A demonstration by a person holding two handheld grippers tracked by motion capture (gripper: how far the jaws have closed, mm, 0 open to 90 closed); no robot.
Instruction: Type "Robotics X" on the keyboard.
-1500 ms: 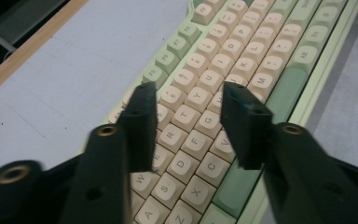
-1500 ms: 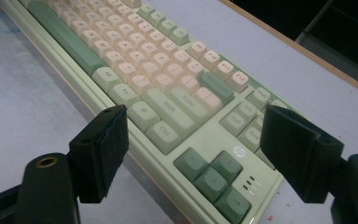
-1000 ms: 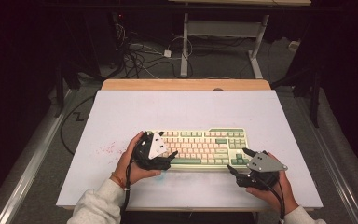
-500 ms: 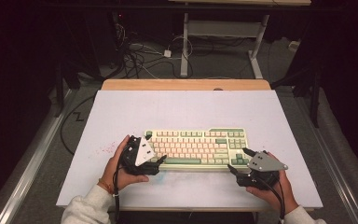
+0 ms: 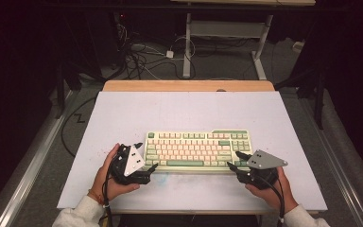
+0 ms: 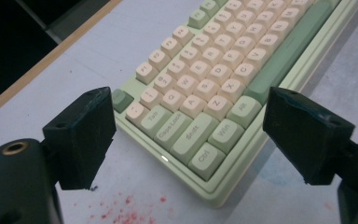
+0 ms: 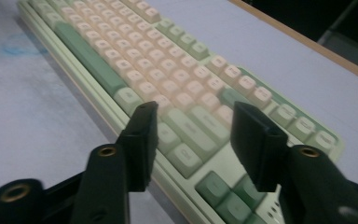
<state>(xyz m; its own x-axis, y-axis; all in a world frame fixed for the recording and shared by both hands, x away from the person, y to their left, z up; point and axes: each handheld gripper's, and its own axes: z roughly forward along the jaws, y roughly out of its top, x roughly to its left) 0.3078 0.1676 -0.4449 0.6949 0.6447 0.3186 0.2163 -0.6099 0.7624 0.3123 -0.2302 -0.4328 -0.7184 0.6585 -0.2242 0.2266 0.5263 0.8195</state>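
I have the keyboard (image 5: 197, 149) lying flat near the front middle of the table (image 5: 123, 113), its long side along the front edge. Its case is pale green plastic, with cream keycaps and darker green modifiers and space bar. In the left gripper view I read Tab, Caps Lock, Shift, Ctrl, Win and Alt on the corner keys.

The table under the keyboard is a matte pale sheet with a wooden strip along the far edge and red specks near the keyboard's left corner. Beyond it lie grey floor, tangled cables and white frame legs.

My left tool (image 5: 146, 166) stands wide at the keyboard's left end, empty. My right tool (image 5: 233, 160), at its right end, has just been closing to a middling gap over the corner keys; whether its pads touch them I cannot tell.
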